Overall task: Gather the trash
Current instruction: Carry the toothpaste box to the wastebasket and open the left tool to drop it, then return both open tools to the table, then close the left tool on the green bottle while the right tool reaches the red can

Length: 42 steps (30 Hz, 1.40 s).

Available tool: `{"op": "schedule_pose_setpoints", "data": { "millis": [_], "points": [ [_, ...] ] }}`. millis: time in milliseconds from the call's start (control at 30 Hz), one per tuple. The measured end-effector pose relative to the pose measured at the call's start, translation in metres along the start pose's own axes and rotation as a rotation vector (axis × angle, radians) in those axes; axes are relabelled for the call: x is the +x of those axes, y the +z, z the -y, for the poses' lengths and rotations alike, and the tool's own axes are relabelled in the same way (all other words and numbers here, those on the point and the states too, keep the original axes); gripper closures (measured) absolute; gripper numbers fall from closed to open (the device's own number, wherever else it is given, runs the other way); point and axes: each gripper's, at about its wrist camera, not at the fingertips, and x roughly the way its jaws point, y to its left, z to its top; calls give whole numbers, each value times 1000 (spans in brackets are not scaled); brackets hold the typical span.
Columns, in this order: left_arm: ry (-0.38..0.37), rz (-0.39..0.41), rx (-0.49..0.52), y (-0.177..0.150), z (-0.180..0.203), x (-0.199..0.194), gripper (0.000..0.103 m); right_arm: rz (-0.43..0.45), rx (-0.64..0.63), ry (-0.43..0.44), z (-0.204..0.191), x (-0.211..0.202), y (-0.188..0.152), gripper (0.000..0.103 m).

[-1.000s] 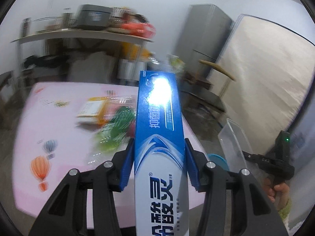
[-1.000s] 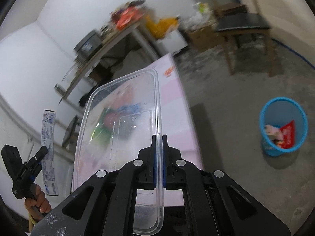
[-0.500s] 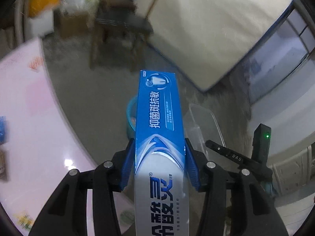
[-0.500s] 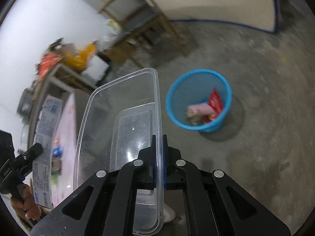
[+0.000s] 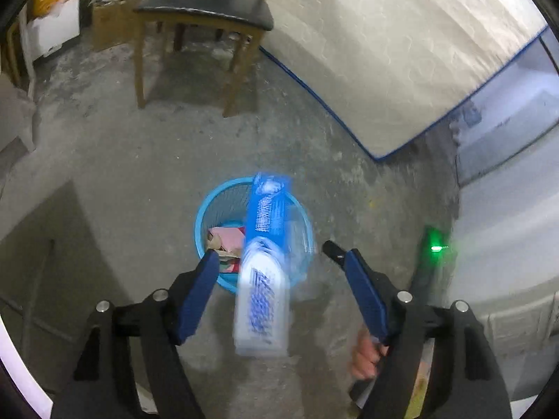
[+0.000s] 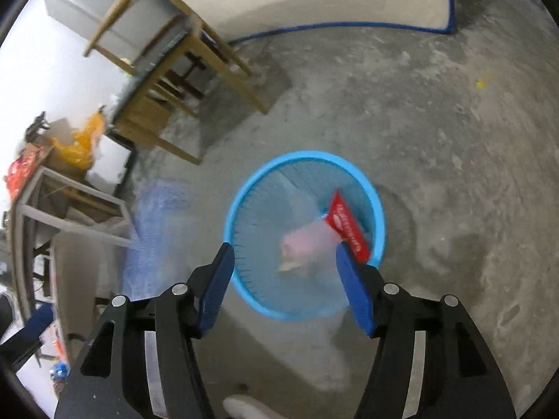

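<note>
Two drops at once over the blue bin (image 5: 204,221).
You were opening both grippers: the toothpaste box (image 5: 263,265), gripped a moment earlier, fell free between the left gripper (image 5: 279,262)'s spread jaws; the right gripper (image 6: 283,256) gaped empty.

Dim, even indoor light; fisheye bending at edges; falling toothpaste box (image 5: 267,244) motion-blurred
</note>
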Motion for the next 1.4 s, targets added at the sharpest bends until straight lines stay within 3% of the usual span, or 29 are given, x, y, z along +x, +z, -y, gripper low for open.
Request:
{"op": "schedule_pose_setpoints", "data": {
  "millis": [200,467,600,700,867,1100,1233,1400],
  "points": [
    [-18,46,-9,-21,-23,-40,31,-2,-37,-22,12,-4,-24,44],
    [29,134,32,-65,-40,-107,31,18,-72,-15,23,-26,-44,44],
    [38,205,63,-104,-50,-155,31,31,-102,24,15,-51,-56,44],
    [62,257,78,-141,-61,-187,28,43,-156,78,-3,-73,-66,38],
    [185,332,27,-210,-106,-240,27,42,-327,196,-65,-106,-85,36],
    [341,487,-155,-300,-177,-316,27,33,-655,431,-194,-144,-134,25],
    [418,567,-224,-337,-211,-346,27,-34,-858,557,-275,-143,-183,24],
    [468,614,-292,-360,-248,-365,27,-103,-1007,611,-344,-124,-230,18]
  ]
}}
